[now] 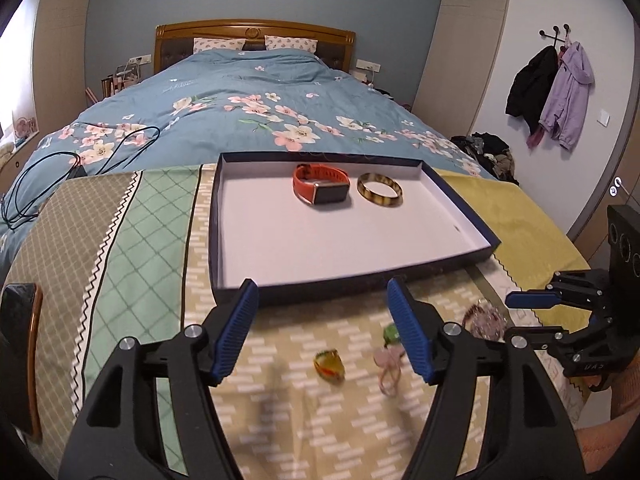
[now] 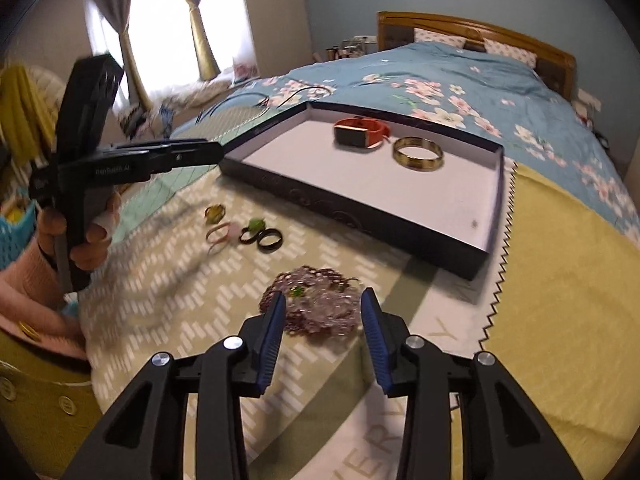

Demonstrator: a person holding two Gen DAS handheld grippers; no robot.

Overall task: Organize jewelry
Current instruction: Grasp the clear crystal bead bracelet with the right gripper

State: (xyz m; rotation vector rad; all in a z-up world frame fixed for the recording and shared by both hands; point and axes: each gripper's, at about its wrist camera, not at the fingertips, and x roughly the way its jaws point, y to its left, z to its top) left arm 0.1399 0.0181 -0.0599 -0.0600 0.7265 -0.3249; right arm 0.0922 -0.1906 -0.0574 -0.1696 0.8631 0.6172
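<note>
At the far left a black cable (image 1: 76,156) trails over the floral quilt (image 1: 260,92), off the patchwork cloth (image 1: 132,232) where the work is laid out. Next comes the left gripper (image 1: 322,332), its blue fingers spread wide with nothing between them, hovering above the loose pieces just in front of the tray's near wall. Below it lie an amber-green ring (image 1: 329,364) and a pink hair tie (image 1: 386,368), with a green-stoned ring (image 2: 253,227) and a plain black ring (image 2: 270,240) close beside them; all four sit on the cloth, outside the tray.

The shallow dark-sided tray (image 1: 352,278) holds two things toward its back wall: an orange smartwatch (image 1: 321,188) and, just to its right without touching as far as I can see, a tortoiseshell bangle (image 1: 380,190). The rest of its white floor is bare.

Further right, a heap of pinkish beaded chain (image 2: 316,304) lies on the cloth, and the right gripper (image 2: 323,334) hangs over it with its fingers parted on either side of the heap, not closed on it.

I would say the job is under halfway: two pieces are put away, while the rings, the hair tie and the beaded heap are still to go in.
</note>
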